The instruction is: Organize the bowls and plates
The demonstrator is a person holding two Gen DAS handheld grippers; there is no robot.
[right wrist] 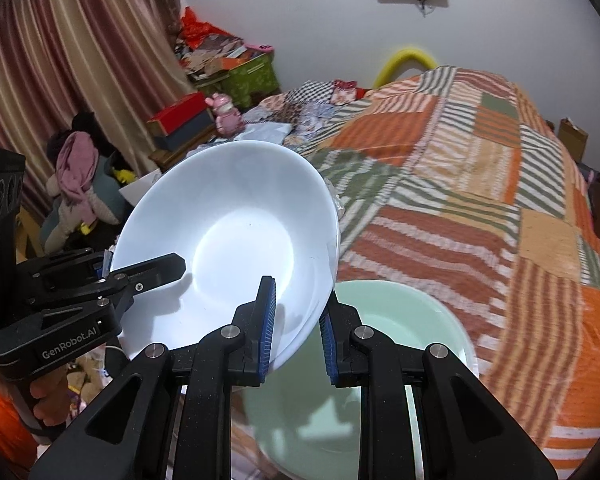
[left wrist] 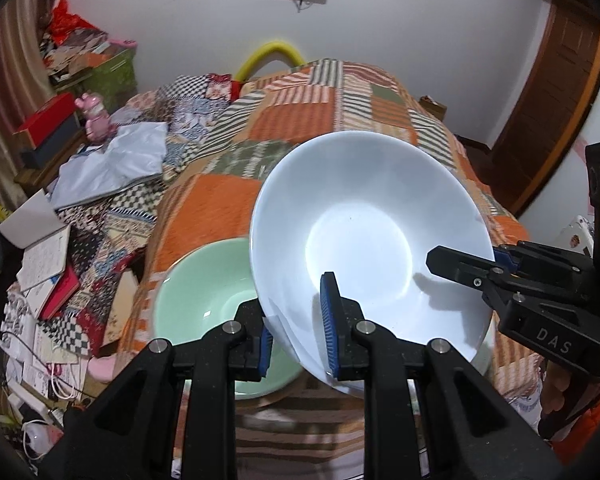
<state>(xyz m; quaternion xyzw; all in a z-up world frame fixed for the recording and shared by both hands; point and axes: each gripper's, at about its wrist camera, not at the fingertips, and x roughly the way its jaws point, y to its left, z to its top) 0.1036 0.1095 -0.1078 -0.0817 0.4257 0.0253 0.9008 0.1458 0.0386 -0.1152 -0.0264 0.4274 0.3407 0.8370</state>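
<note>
Both claws grip one white bowl [left wrist: 370,236]: the left gripper [left wrist: 296,334] is clamped over the near rim, and the right gripper [right wrist: 296,326] pinches the opposite edge. The bowl hangs tilted in the air above a green bowl [left wrist: 204,288], which sits on the quilt [left wrist: 296,120]. Glazed ware like this looks stiff, smooth and breakable, so the thin rim is likely to slip; a hold with one finger inside and one outside seems soundest.

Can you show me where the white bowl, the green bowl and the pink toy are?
white bowl [left wrist: 360,248]: left wrist view, inside bottom.
green bowl [left wrist: 204,288]: left wrist view, inner wall.
pink toy [right wrist: 225,115]: right wrist view, its body.
</note>
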